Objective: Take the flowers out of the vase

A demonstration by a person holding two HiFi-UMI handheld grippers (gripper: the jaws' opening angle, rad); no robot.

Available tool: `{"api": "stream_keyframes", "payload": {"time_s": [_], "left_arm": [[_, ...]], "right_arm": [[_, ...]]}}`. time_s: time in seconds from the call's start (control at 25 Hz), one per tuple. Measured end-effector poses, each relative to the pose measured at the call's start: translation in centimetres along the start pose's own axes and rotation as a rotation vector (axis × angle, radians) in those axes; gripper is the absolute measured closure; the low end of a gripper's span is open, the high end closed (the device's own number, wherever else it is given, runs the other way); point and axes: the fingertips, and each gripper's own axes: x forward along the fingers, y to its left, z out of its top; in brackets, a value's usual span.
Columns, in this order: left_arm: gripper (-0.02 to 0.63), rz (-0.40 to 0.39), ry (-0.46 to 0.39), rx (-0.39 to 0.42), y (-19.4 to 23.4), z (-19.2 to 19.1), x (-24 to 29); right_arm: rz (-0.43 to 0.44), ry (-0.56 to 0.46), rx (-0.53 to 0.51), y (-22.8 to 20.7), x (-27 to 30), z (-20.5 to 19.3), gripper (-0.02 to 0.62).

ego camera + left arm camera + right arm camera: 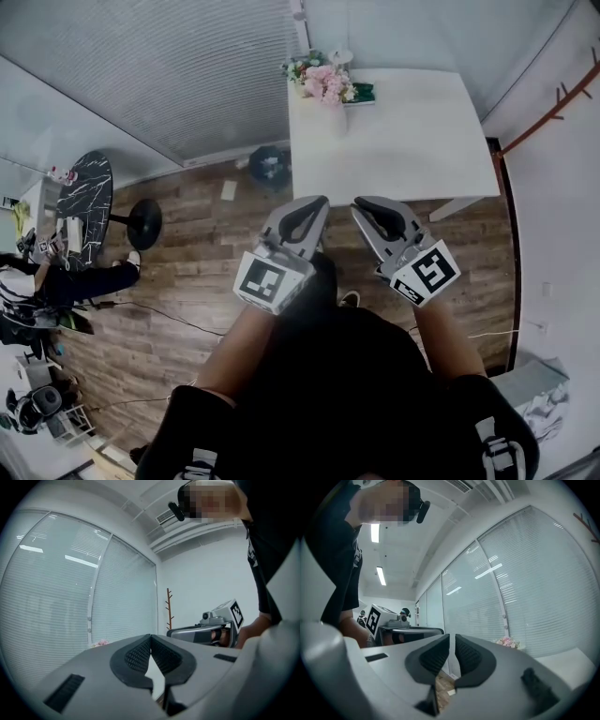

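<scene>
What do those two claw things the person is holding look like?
Both the left gripper and the right gripper are grey, with two curved jaws lined with black ridged pads. Each carries a white cube printed with black square markers. The person wears a black short-sleeved top.

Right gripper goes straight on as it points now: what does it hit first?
Likely the window blinds: in its own view the right gripper aims over floor at them, with the flowers off to the right. It might clip the table at its left corner first; depth unclear.
</scene>
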Motion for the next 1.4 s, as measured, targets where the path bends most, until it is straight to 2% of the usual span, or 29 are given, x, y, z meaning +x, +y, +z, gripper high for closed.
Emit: {"api": "stream_keyframes", "payload": {"time_s": [0.28,0.6,0.76,1.0,1.16,1.4], "left_arm": [[0.594,-0.053,0.004,-0.027,3.9,-1.4,4.7],[0.594,-0.095,0.001,-0.046,10.8,-1.8,9.9],[0.594,-0.114,0.000,-0.057,14.6,-2.2,11.9],[0.594,-0.153,0.010,-0.050,18.4,-3.5,14.5],[0.594,-0.168,0.007,-0.056,20.1,-4.3,15.9],[0.594,-0.173,0.000,-0.076,21.3,-4.8,17.2]], "right_arm": [[-0.059,0.031,-0.005,-5.3,2.9,-0.5,0.569],[-0.106,0.069,0.006,-11.5,9.0,-1.1,0.565],[-0.165,0.091,0.020,-14.7,12.1,-1.7,0.508],[-0.309,0.158,0.011,-19.8,15.0,-3.3,0.422],[-0.360,0.200,0.003,-22.2,16.0,-4.5,0.410],[-0.384,0.245,-0.004,-24.2,16.4,-5.4,0.403]]}}
